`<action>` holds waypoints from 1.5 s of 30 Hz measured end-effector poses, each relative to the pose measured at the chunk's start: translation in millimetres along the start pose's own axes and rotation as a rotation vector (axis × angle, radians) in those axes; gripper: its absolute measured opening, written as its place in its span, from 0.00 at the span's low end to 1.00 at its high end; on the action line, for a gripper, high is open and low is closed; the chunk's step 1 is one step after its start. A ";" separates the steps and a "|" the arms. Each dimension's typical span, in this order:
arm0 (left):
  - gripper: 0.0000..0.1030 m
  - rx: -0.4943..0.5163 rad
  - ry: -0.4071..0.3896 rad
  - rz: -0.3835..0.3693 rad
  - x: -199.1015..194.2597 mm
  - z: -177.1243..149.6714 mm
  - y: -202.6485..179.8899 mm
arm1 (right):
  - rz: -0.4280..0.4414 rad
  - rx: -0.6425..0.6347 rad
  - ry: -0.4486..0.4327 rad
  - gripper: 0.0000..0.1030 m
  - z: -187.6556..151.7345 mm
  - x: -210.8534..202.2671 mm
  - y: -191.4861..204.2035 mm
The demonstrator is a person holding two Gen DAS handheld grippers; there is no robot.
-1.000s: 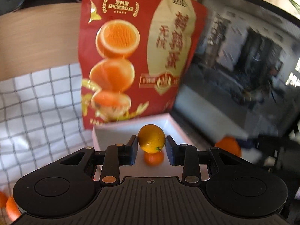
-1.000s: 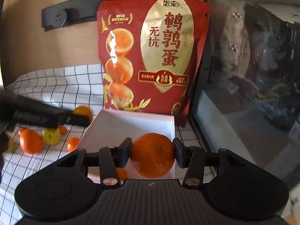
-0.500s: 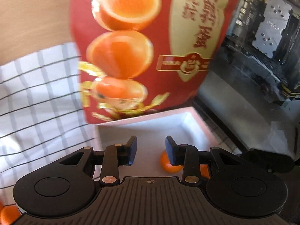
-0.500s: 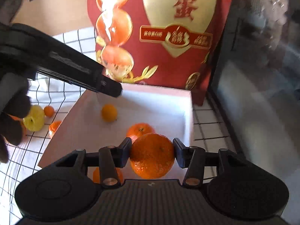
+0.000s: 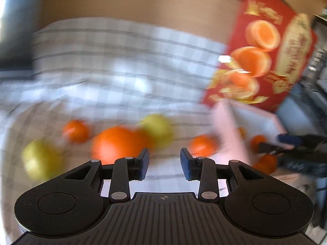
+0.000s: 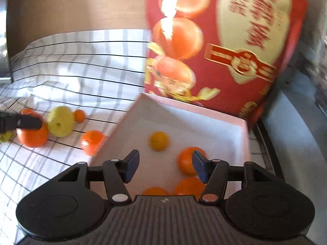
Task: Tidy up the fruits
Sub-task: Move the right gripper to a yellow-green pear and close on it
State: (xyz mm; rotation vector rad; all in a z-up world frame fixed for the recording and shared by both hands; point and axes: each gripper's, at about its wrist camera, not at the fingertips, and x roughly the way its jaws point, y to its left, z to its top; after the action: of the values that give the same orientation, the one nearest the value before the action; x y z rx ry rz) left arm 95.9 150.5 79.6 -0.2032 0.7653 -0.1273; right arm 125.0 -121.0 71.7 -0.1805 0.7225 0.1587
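Left gripper point(image 5: 164, 164), seen in its own blurred view, stands with its jaws apart and nothing between them, over the checked cloth point(image 5: 114, 65). Loose fruit on the cloth, counted left to right in that view: one yellow-green fruit point(image 5: 38, 159) at 9 o'clock, one small orange point(image 5: 75, 130), one large orange point(image 5: 116, 145), a second yellow-green fruit point(image 5: 158, 128), and one orange point(image 5: 202, 145) touching the outer wall of the white box point(image 5: 231, 126); five in all, three orange and two yellow-green.

Right gripper point(image 6: 165, 168) hangs over the box interior at 6 o'clock of its view; its jaws are opening and no fruit lies between the pads. Four fruits rest on the box floor: one small yellow citrus point(image 6: 159, 140), one orange point(image 6: 187, 160) partly behind the right finger, and two oranges at the lower edge, point(image 6: 155, 192) and point(image 6: 189, 185). One red snack bag point(image 6: 224, 40) stands at 1 o'clock, behind the box.

Compared with one second ago: the left gripper, then clamped on the small yellow citrus above the box, is now empty and faces the loose fruit; the right gripper, then clamped on an orange, has let it go into the box.
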 end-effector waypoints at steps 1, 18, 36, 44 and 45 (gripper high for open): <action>0.36 -0.021 -0.003 0.021 -5.9 -5.4 12.0 | 0.006 -0.019 -0.004 0.62 2.7 -1.9 10.3; 0.36 -0.185 -0.091 0.048 -59.5 -52.5 117.0 | 0.215 -0.189 0.018 0.71 63.3 11.5 187.0; 0.36 -0.209 -0.050 -0.034 -67.2 -75.6 120.3 | 0.224 0.117 0.315 0.59 89.7 119.6 148.1; 0.36 -0.165 -0.005 -0.086 -51.4 -73.8 87.3 | 0.187 0.039 0.203 0.59 63.6 43.2 138.5; 0.36 -0.159 -0.003 -0.094 -49.3 -72.5 81.3 | 0.203 0.048 0.197 0.59 57.0 29.7 133.0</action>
State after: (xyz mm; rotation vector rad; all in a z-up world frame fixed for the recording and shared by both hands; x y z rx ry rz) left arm 13.4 229.0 43.2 -0.3902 0.7632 -0.1555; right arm 156.1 23.3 79.3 -0.0770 0.9399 0.3206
